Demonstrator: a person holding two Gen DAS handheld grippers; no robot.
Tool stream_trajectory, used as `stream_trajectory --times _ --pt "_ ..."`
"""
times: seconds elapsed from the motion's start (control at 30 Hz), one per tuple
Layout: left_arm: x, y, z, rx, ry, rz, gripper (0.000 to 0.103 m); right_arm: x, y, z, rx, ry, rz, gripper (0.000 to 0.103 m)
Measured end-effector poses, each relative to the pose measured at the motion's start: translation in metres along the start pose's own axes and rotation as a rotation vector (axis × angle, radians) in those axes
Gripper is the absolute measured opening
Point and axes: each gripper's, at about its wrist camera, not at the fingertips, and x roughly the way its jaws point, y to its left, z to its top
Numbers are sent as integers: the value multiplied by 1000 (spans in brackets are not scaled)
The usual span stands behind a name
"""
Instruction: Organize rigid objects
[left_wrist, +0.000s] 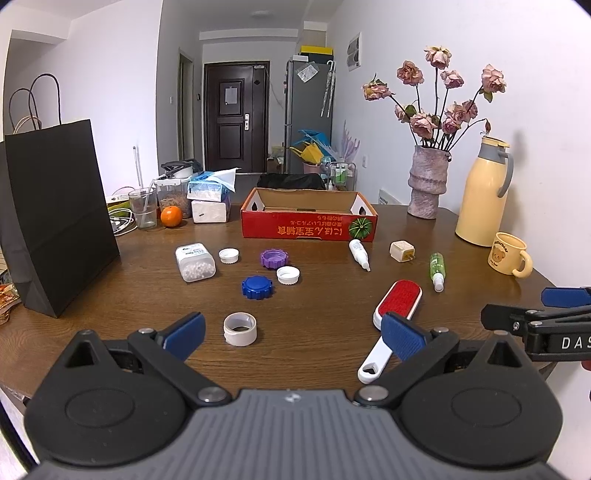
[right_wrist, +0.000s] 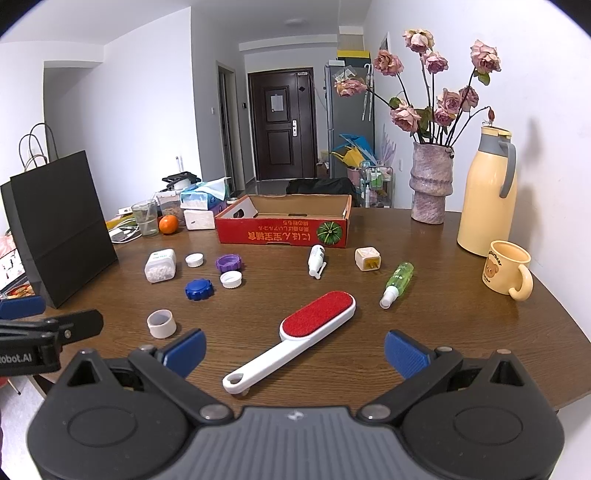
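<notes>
We count four loose caps: two white (right_wrist: 194, 260) (right_wrist: 231, 279), one purple (right_wrist: 228, 263), one blue (right_wrist: 198, 289); also one lint brush (right_wrist: 295, 341) near-centre, one red box (right_wrist: 284, 223) far. Left gripper (left_wrist: 293, 338) and right gripper (right_wrist: 294, 354) both gape wide, holding nothing. We read "DAS" and "obot.AI" on the grippers; the box print is upside down.

The red box (right_wrist: 282, 230) at the middle of the counter (right_wrist: 461, 317) carries yellow Japanese lettering, upside down from here. Left of it, the left tool (right_wrist: 44, 325) reads "obot.AI". To the box's right, the right tool (left_wrist: 535, 317) shows "DAS".
</notes>
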Motion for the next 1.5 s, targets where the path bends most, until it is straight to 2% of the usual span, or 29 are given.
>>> stream_trajectory --times 1.5 --pt "-5 -2 3 1 -6 -1 103 -3 3 2 -10 -5 -7 103"
